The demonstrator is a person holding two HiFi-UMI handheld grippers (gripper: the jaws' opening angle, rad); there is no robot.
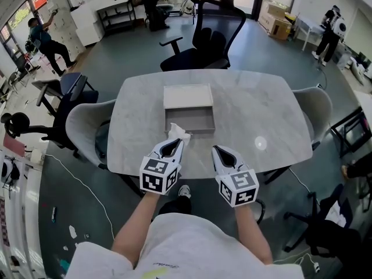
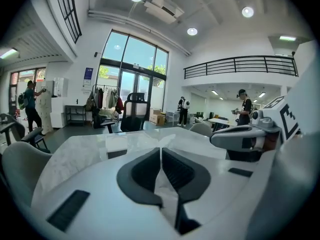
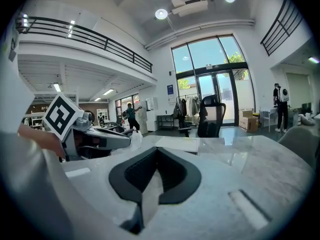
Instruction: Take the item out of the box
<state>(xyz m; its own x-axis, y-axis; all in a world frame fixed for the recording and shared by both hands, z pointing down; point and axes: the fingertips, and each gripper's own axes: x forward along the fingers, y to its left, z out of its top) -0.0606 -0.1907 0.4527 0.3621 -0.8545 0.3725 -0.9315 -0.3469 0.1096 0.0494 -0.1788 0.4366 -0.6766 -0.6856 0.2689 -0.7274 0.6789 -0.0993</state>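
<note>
An open grey box (image 1: 190,121) lies in the middle of the marble table (image 1: 261,106), and its white lid (image 1: 187,96) lies just beyond it. My left gripper (image 1: 176,142) is at the box's near left corner, shut on a crumpled white item (image 1: 179,133) that sticks out past its tips. My right gripper (image 1: 216,150) hovers near the table's front edge, right of the left one, shut with nothing in it. In the right gripper view the white item (image 3: 134,138) shows at the left gripper's tip. The box (image 2: 116,147) appears low and ahead in the left gripper view.
Grey chairs stand at the table's left (image 1: 81,127) and right (image 1: 317,106), and a black office chair (image 1: 203,42) at its far side. People stand far off at the room's edges. Cables run over the floor at the left.
</note>
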